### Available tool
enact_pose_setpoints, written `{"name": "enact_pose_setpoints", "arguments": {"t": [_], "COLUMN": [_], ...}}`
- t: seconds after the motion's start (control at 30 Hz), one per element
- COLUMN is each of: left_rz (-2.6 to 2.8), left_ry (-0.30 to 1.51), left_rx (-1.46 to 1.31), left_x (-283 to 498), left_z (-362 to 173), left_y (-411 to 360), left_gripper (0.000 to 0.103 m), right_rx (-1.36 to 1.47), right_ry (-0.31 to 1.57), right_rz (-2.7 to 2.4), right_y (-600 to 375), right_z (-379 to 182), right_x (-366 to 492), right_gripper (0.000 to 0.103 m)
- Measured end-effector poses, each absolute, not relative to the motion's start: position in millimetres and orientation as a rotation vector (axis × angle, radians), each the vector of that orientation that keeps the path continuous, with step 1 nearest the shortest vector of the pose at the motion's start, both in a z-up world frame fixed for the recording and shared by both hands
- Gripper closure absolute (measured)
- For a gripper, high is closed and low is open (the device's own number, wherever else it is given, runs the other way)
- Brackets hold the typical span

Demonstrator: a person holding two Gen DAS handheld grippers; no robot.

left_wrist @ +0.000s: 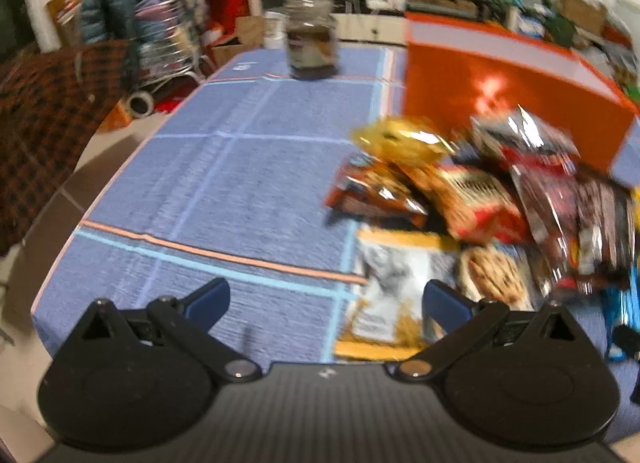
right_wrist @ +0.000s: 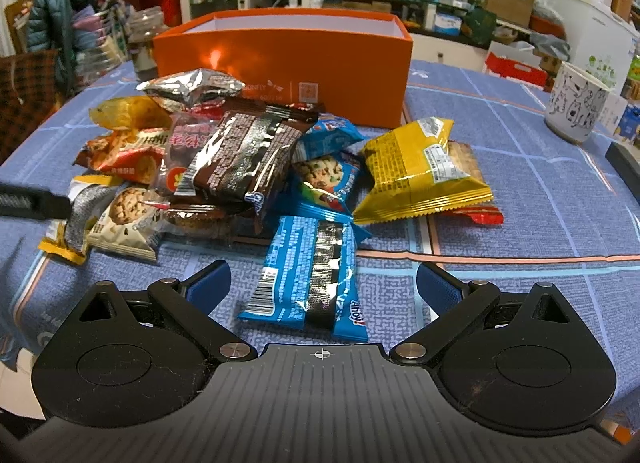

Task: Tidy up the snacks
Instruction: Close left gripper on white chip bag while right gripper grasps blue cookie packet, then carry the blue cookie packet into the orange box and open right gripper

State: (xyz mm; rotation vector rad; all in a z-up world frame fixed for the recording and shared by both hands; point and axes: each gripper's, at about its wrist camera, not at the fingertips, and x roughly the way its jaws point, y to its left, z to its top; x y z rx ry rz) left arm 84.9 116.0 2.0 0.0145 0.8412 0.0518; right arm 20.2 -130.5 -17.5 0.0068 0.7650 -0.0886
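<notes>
- Orange cardboard box [right_wrist: 282, 53] stands open at the far side of the heap, on the desk [right_wrist: 540, 223] with its blue checked cloth; what shows of its pale inner wall is bare, though its floor is hidden, so I cannot tell whether any snack is inside
- snack packets [right_wrist: 248, 159] lie in a loose pile in front of the box, overlapping one another; a dark brown wrapper rests on top, a yellow packet [right_wrist: 420, 167] lies at the right edge of the pile, a cookie packet [right_wrist: 128, 219] at the left
- blue packet [right_wrist: 308, 275] lies nearest, just ahead of the right hand-held gripper [right_wrist: 323, 283]; its fingers are spread wide and grasp nothing
- left hand-held gripper [left_wrist: 326, 301] is likewise released and empty, hovering near the pile's left edge over a white and yellow packet [left_wrist: 384, 291]; that view is blurred
- a jar [left_wrist: 312, 39] and a white mug [right_wrist: 576, 105] stand apart from the pile
- judged from this, sorting has hardly begun; nearly everything appears left to put away; the blue packet looks the likely first pick
</notes>
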Motion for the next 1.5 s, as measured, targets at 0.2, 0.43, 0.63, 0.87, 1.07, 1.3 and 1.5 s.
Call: {"name": "enact_pose_setpoints", "arguments": {"t": [0.2, 0.43, 0.63, 0.87, 1.07, 1.3, 1.5], "left_rz": [0.041, -0.021, -0.014, -0.027, -0.048, -0.072, -0.089], "left_ry": [0.812, 0.833, 0.845, 0.866, 0.883, 0.869, 0.874], "left_rx": [-0.040, -0.028, -0.045, -0.086, -0.060, -0.051, -0.069], "left_x": [83.4, 90.0, 91.7, 96.4, 98.5, 99.0, 98.0], "left_z": [3.8, -8.8, -15.7, -19.8, -25.6, -25.1, -19.3], "left_y": [128.7, 110.4, 108.0, 112.7, 106.8, 98.8, 96.3], "left_gripper": [0.001, 0.001, 0.001, 0.002, 0.014, 0.041, 0.067], "right_rx": [0.020, 0.060, 0.074, 0.037, 0.020, 0.015, 0.068], "right_ry": [0.748, 0.727, 0.746, 0.764, 0.762, 0.751, 0.763], "right_rz": [-0.071, -0.069, -0.050, -0.059, -0.053, -0.037, -0.006], "right_y": [-130.1, -134.4, -137.2, -132.6, -133.0, -131.6, -136.3], "right_z": [-18.4, -21.6, -28.5, -38.1, -39.8, -35.7, -31.2], "right_x": [17.2, 15.5, 19.8, 29.8, 31.1, 28.2, 27.0], "right_gripper": [0.013, 0.014, 0.021, 0.026, 0.029, 0.063, 0.065]}}
